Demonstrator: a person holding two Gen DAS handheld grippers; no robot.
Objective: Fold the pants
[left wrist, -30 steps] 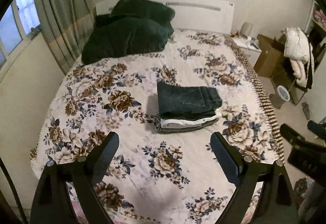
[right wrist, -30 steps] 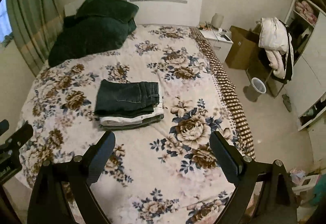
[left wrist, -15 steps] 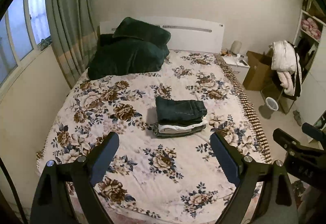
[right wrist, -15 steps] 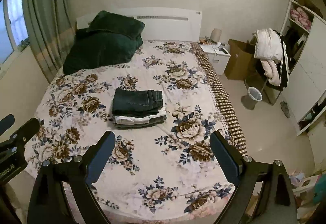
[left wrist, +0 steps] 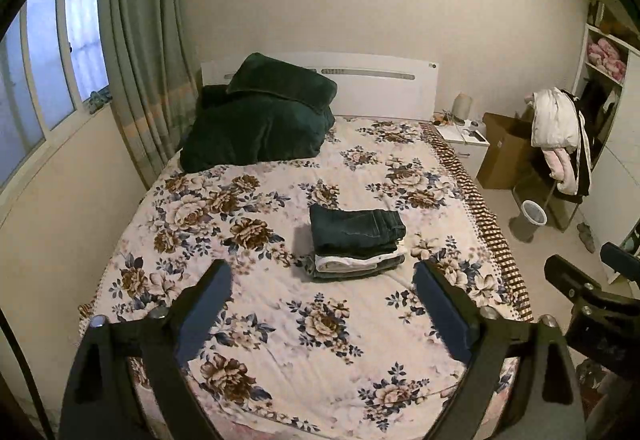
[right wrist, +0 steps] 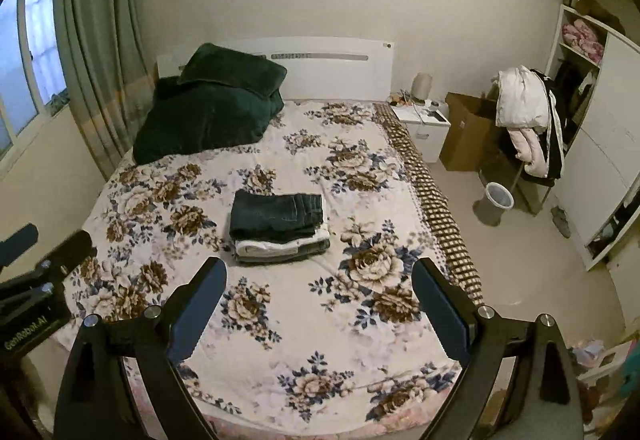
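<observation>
Nearest to us, our left gripper (left wrist: pixel 322 276) hangs over the foot of the bed, its jaws opening wide with nothing but air between them. Our right gripper (right wrist: pixel 320 274) is spread just as far apart and grasps nothing either; both point down at a slant toward the mattress. In the left wrist view the right gripper shows at the right edge, out over the floor beside the bed.

Beyond the fingertips, well apart from both tools, we see the folded pants (left wrist: pixel 356 230) lying near the middle of the flowered bedspread (left wrist: pixel 248 324). They are dark denim, folded into a neat rectangle, and they sit on top of a small stack of other folded clothes (left wrist: pixel 352 263), a white layer and a grey-green one under it.

Farther up the bed, a dark green blanket (left wrist: pixel 260 127) is heaped on the left side against the white headboard (left wrist: pixel 384 87). Green curtains (left wrist: pixel 136 51) hang by the window on the left. To the right of the bed we see a white nightstand (right wrist: pixel 426 127), a cardboard box (right wrist: pixel 466 131), a small bin (right wrist: pixel 498 199) on the floor, and a chair draped with a white jacket (right wrist: pixel 520 99) before open shelves.
</observation>
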